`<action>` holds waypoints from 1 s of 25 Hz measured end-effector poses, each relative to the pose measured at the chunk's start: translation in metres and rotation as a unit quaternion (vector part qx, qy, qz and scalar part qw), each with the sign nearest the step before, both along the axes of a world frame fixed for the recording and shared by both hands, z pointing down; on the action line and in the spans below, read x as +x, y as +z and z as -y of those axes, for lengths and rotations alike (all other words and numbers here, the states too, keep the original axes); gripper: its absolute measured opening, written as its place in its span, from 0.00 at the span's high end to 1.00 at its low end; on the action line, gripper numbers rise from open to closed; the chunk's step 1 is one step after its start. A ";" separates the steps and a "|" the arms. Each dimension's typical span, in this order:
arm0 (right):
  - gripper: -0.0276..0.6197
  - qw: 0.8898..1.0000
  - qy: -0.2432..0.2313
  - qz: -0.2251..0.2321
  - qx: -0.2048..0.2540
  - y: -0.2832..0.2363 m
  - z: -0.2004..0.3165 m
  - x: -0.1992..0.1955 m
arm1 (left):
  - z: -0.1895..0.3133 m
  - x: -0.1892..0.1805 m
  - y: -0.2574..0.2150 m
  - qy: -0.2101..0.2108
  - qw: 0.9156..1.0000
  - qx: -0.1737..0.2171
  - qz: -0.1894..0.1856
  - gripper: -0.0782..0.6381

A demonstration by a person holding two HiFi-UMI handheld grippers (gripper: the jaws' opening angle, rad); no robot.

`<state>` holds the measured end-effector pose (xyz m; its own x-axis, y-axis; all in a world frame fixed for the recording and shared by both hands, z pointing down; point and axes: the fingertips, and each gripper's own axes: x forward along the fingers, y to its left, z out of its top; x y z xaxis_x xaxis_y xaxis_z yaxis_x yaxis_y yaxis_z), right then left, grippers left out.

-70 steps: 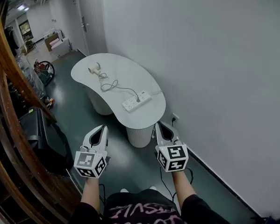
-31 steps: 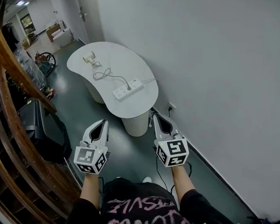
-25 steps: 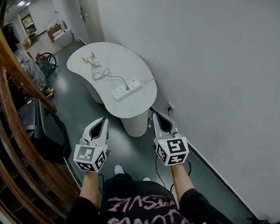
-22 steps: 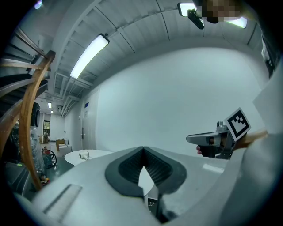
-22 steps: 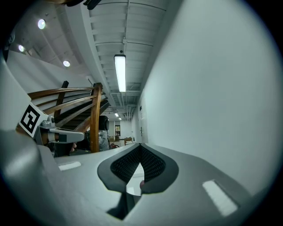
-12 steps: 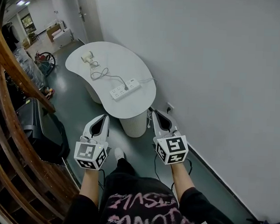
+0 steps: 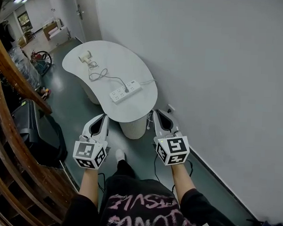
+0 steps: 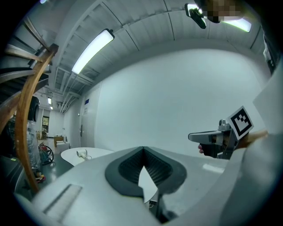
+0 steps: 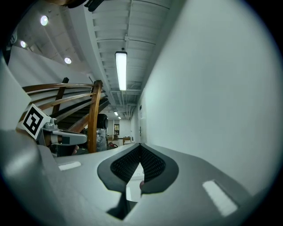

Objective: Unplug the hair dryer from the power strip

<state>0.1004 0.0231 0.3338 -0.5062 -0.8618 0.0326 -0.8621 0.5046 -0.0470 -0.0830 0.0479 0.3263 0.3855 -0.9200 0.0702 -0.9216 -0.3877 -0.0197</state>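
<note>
A white hair dryer [image 7: 84, 58] lies at the far end of a white kidney-shaped table [image 7: 138, 77]. Its grey cord [image 7: 102, 75] loops across the top to a plug in a white power strip [image 7: 125, 91] near the table's near edge. My left gripper [image 7: 103, 116] and right gripper [image 7: 156, 112] are held side by side in the air short of the table, both shut and holding nothing. From the left gripper view the shut jaw tips [image 8: 143, 148] point toward the distant hair dryer [image 8: 81, 153]. The right gripper [image 9: 140, 145] points along the wall.
A white wall [image 7: 219, 67] runs close on the right, with a wall socket [image 7: 169, 108] low beside the table's ribbed pedestal [image 7: 133, 128]. A wooden stair railing [image 7: 10, 84] and a black case [image 7: 36, 133] stand on the left. The floor is dark green.
The person has walked toward the table, which now sits closer to both grippers in the head view. Both grippers stayed shut and level in front of the body.
</note>
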 end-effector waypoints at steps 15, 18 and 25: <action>0.94 1.000 0.009 -0.006 -0.021 0.019 0.047 -0.024 | 0.052 -0.019 0.024 0.009 1.000 -0.026 -0.008 0.89; 0.94 1.000 0.010 -0.005 -0.025 0.024 0.061 -0.029 | 0.066 -0.025 0.028 0.010 0.999 -0.029 -0.008 0.89; 0.94 0.999 0.016 -0.002 -0.031 0.031 0.095 -0.040 | 0.102 -0.036 0.038 0.014 0.999 -0.038 -0.010 0.89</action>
<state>0.0600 -0.0723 0.3648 -0.4785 -0.8736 0.0884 -0.8778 0.4731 -0.0749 -0.1193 -0.0540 0.3644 0.4132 -0.9012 0.1310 -0.9102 -0.4131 0.0297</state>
